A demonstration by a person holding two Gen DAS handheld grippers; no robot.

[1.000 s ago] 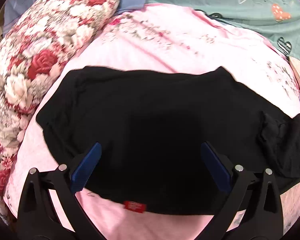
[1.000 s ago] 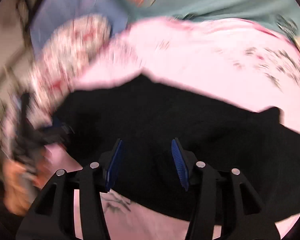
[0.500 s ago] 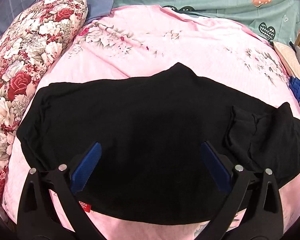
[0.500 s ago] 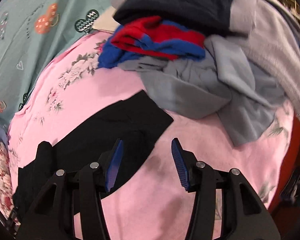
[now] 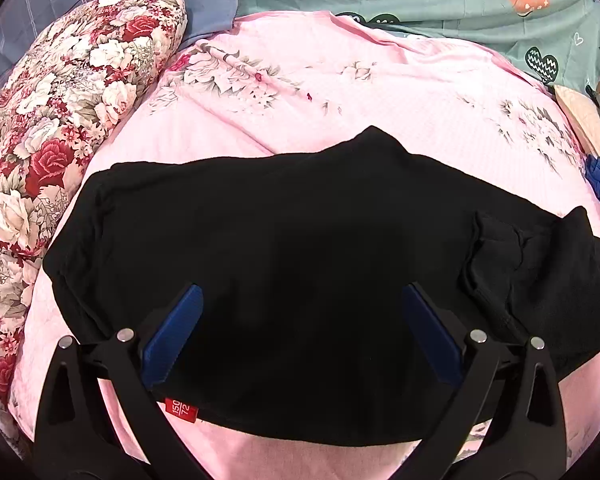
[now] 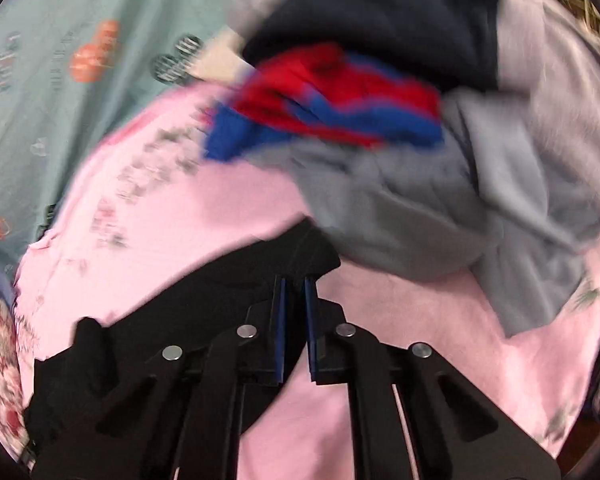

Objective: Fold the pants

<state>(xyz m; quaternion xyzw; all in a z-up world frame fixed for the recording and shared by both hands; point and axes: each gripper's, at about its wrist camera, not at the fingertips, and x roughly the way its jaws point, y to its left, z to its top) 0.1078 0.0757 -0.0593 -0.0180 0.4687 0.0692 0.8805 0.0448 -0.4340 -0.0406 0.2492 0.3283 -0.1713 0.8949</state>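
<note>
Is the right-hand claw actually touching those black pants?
Cannot tell. In the blurred right wrist view, the right gripper has its jaws nearly closed at the black pants edge, but no pinched cloth shows plainly.

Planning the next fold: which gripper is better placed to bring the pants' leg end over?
Right. The right gripper has its jaws nearly closed at the leg end of the black pants. The left gripper hangs wide open above the middle, gripping nothing.

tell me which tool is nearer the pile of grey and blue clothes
Right. The right tool sits at the end of the black pants just below the clothes pile. The left tool hovers over the pants' middle, the pile barely in its view.
</note>
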